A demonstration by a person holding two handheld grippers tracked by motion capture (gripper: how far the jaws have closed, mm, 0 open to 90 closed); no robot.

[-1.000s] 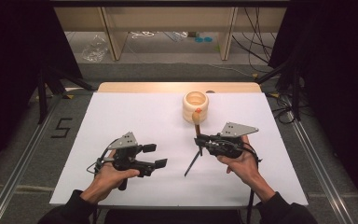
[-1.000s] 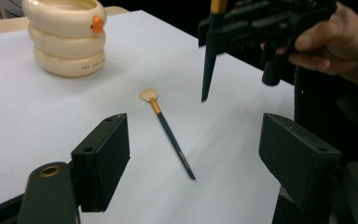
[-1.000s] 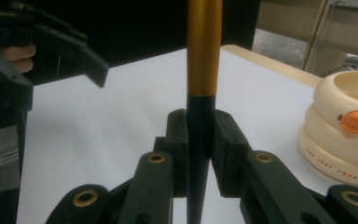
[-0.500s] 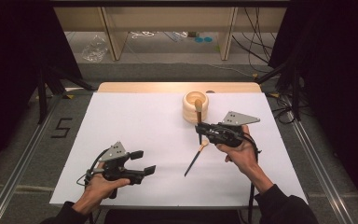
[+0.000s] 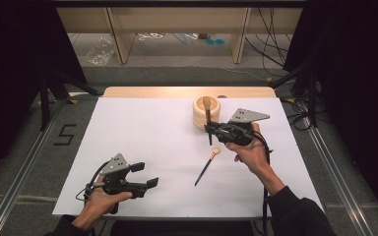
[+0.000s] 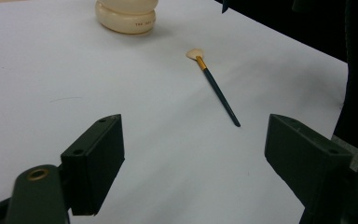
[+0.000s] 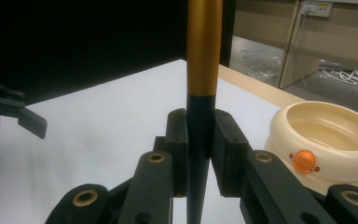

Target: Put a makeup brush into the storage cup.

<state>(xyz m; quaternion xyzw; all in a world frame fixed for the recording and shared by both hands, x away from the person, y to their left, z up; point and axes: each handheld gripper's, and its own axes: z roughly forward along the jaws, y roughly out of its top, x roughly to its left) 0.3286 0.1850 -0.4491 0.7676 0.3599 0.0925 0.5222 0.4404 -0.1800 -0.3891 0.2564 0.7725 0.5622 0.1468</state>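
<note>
My right gripper [image 5: 209, 129] is shut on a dark-handled brush [image 5: 207, 114] with a gold ferrule, held upright just in front of the cream bowl [image 5: 199, 112]. The right gripper view has that handle [image 7: 202, 70] clamped between the jaws of my right gripper [image 7: 200, 140], with the bowl [image 7: 326, 135] to the right. A second brush [image 5: 206, 164] lies flat on the white sheet, pale head toward the bowl. My left gripper [image 5: 145, 175] stands open near the front left. Ahead of my left gripper [image 6: 196, 135], the left gripper view takes in the lying brush [image 6: 216, 88] and the bowl [image 6: 126, 18].
A white sheet [image 5: 142, 128] covers the table, with a wooden strip [image 5: 177, 92] along its far edge. Black curtains hang at both sides. Cables [image 5: 300, 113] trail off the far right corner, and shelving legs stand beyond the table.
The left gripper has drawn back toward the near-left corner. The right gripper has moved up toward the bowl with one brush upright, leaving the other brush on the sheet.
</note>
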